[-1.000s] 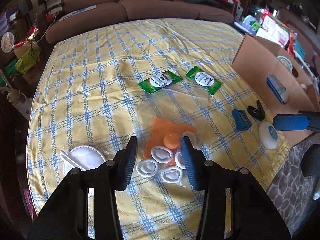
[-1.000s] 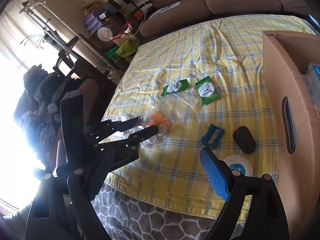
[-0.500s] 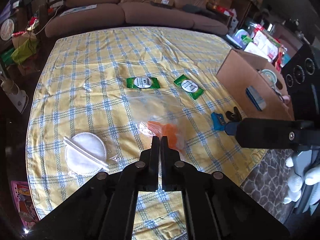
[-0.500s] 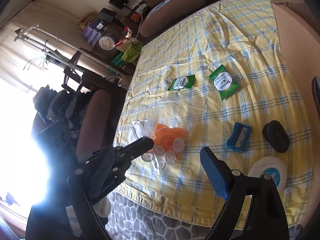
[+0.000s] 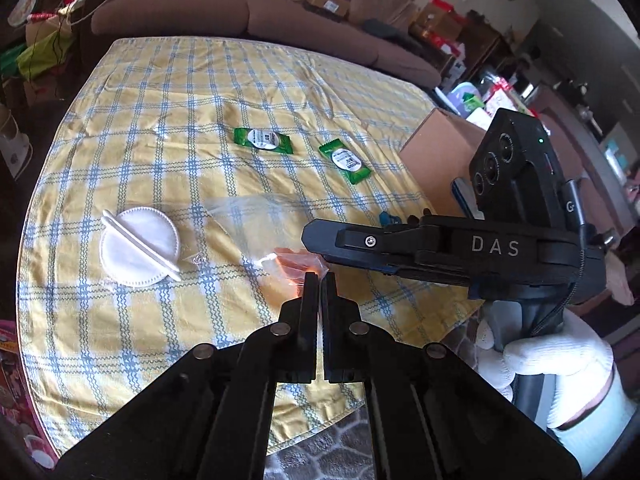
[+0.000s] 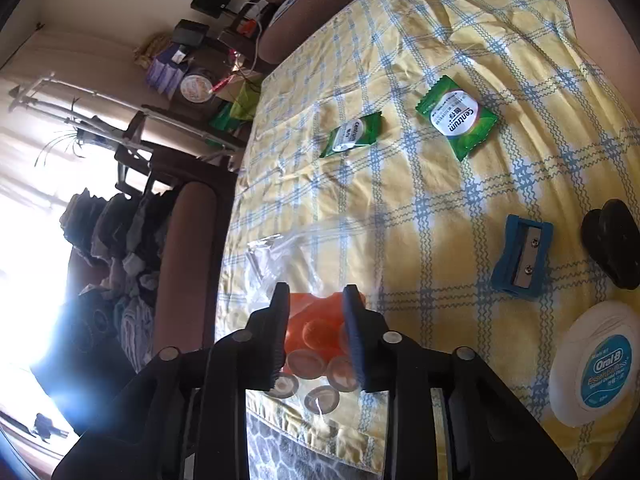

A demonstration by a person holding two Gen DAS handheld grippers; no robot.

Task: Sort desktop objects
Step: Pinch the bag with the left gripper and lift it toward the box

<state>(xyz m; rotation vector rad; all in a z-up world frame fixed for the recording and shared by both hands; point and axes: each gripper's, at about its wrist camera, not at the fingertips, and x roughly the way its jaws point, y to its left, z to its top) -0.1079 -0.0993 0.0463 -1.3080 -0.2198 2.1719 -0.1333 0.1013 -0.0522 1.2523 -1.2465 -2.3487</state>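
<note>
At the near table edge, what changed: I am watching the left gripper, open a second ago, now pressed together on the near edge of the clear bag and raised a little.
Cotton pads, far left: they are lying untouched; a flat white quilted disc in a wrapper, with a thin white stick across it.
Clear bag, centre: it is still resting on the checked tablecloth at the near edge; thin, crinkly, glossy film holding orange pieces and small round caps.
Right gripper: its jaws have just been closing, and the bag's orange lump is sitting between them; I am reading this as a clamp on the bag.
Meaning for the task: I am judging that both tools are now gripping the one bag, so it is about to be lifted off or opened for sorting.
Green sachets, behind: two flat foil packets with round white labels, lying apart.
Sharpener, right: a blue, hard plastic wedge with a metal blade.
Floss case, far right: smooth white round plastic, lying near the table edge.
Cardboard box: it is standing at the right edge, matte brown.
</note>
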